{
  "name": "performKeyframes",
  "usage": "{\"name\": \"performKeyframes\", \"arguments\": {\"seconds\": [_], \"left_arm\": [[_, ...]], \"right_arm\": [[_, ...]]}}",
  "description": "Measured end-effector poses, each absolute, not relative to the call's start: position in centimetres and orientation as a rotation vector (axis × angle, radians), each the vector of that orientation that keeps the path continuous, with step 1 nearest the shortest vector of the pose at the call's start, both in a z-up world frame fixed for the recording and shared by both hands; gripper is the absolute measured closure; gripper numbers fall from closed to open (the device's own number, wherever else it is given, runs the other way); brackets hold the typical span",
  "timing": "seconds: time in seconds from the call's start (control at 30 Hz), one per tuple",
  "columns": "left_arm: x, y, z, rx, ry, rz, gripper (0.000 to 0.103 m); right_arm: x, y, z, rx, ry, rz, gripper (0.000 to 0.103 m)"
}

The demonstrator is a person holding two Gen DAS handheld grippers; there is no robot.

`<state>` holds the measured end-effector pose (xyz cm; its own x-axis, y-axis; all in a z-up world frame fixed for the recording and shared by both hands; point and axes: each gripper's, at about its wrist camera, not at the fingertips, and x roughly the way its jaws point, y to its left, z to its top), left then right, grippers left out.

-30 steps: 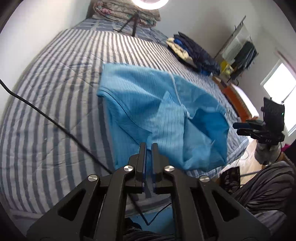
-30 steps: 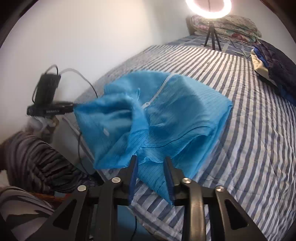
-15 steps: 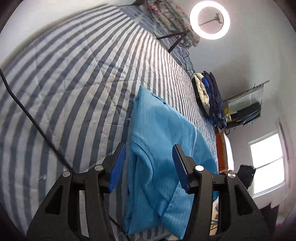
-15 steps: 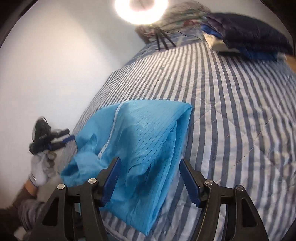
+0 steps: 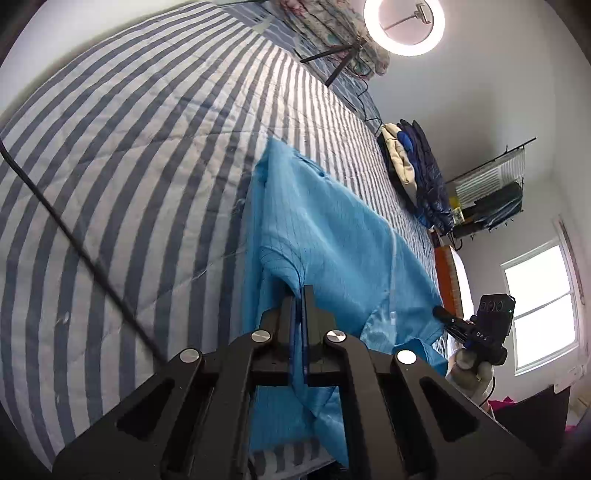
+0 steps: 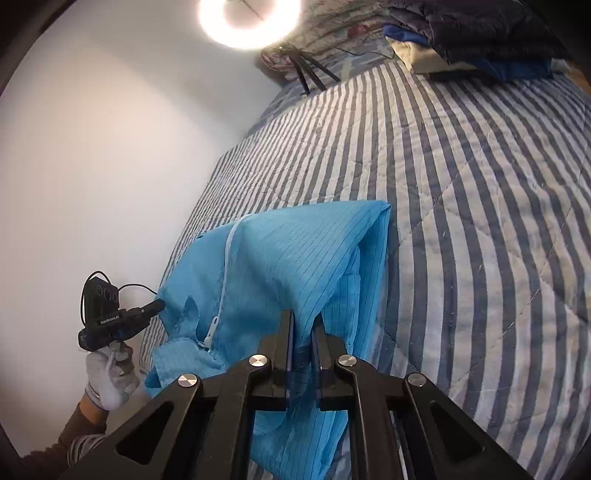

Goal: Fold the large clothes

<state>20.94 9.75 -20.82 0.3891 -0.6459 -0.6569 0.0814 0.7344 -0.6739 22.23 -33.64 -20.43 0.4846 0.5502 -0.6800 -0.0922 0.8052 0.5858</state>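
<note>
A large blue zip-front garment (image 5: pixel 332 236) lies partly folded on the striped bed (image 5: pixel 147 147), its near end hanging over the bed's edge. My left gripper (image 5: pixel 298 295) is shut on a fold at the garment's left side. In the right wrist view the same blue garment (image 6: pixel 295 258) shows its white zipper (image 6: pixel 225 280). My right gripper (image 6: pixel 304 321) is shut on the garment's right edge. The right gripper also shows in the left wrist view (image 5: pixel 476 328), and the left one in the right wrist view (image 6: pixel 118 321).
A black cable (image 5: pixel 74 229) crosses the bed at left. A ring light on a tripod (image 5: pixel 404 26) and folded bedding stand at the head. A pile of dark clothes (image 5: pixel 421 177) lies at the bed's right side. A white wall (image 6: pixel 92 147) runs along the left.
Half a second ago both grippers were open over the garment. Both have now closed on its fabric, one at each side near the bed's edge.
</note>
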Motion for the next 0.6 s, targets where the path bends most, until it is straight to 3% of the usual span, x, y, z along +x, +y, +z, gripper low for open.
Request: {"name": "performKeyframes", "arguments": {"seconds": [0.23,0.3,0.33,0.6], "left_arm": [[20.4,10.0,-23.0,-0.526,1.131,-0.418,0.103],[20.0,9.9,-21.7,-0.445,1.100,-0.384,0.103],[19.8,10.0,-21.0,-0.413,1.083,-0.382,0.103],[21.0,5.7,-13.9,-0.200,0.914,-0.462,0.103]], "right_arm": [[21.8,-31.4,-23.0,0.399,1.104,0.388,0.097],[21.8,-31.6,-22.2,0.382,1.104,0.370,0.083],[21.6,-32.0,-21.4,0.381,1.086,0.361,0.080],[24.4,-30.9,-15.4,0.220,0.909,0.329,0.076]]}}
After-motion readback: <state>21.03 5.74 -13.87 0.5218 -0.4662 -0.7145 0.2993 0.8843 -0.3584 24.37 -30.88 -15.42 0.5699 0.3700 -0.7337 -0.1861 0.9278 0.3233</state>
